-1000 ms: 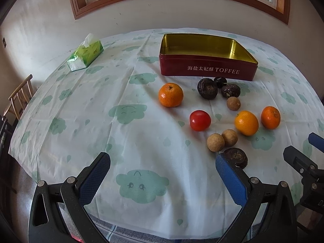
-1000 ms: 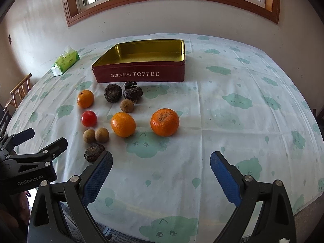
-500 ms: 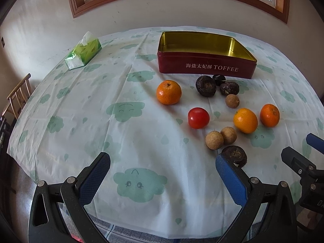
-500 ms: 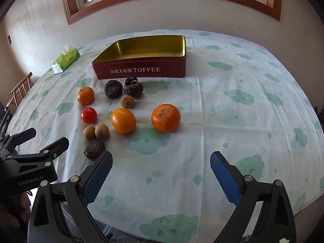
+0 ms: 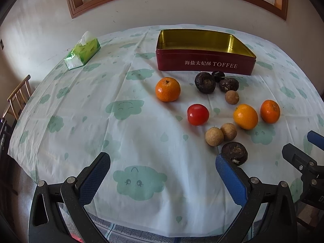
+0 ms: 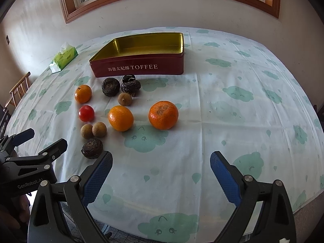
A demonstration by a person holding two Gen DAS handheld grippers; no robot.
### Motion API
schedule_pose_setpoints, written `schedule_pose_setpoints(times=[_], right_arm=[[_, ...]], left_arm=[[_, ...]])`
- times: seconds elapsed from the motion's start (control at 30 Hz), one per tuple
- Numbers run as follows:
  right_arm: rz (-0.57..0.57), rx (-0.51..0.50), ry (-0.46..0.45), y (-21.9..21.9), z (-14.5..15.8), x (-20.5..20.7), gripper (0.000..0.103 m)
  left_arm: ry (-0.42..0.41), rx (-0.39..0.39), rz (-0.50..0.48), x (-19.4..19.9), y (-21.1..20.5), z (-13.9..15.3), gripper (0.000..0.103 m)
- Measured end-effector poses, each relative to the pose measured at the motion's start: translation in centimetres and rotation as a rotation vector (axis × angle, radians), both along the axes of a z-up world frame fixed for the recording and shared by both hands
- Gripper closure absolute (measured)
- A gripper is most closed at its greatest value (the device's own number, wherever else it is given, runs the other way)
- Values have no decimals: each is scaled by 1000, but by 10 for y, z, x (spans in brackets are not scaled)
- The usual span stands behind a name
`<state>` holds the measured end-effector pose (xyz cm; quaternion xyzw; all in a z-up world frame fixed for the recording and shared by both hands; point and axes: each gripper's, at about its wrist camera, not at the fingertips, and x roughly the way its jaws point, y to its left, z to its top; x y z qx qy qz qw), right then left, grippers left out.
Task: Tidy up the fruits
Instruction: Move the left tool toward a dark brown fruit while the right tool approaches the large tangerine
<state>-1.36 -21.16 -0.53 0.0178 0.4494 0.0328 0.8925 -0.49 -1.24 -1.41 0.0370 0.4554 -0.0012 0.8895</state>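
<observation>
A red toffee tin (image 5: 204,63) (image 6: 139,68) with a gold inside stands empty at the back of the table. In front of it lie three oranges (image 5: 167,89) (image 6: 163,115), a red tomato (image 5: 197,114) (image 6: 86,113), several tan longans (image 5: 214,136) (image 6: 99,129) and dark wrinkled fruits (image 5: 234,153) (image 6: 92,148). My left gripper (image 5: 163,171) hangs open above the near cloth, its right finger close to the nearest dark fruit. My right gripper (image 6: 161,169) is open too, near the front edge, with the big orange ahead of it. Neither holds anything.
A green tissue pack (image 5: 82,53) (image 6: 63,57) lies at the back left. A wooden chair (image 5: 17,97) stands off the table's left side. The cloud-print tablecloth (image 6: 243,101) is bare on the right half. A wall and window frame rise behind.
Both grippers have drawn back and down a little, so the tin and fruits sit slightly higher in each view. Nothing on the table has moved.
</observation>
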Motion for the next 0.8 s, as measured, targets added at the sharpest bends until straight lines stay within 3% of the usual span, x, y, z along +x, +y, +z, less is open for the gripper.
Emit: schedule_pose_setpoints(times=[0.8], right_arm=[[-22, 5, 18, -6, -3, 1, 9]], left_arm=[[23, -8, -23, -3, -4, -4, 0]])
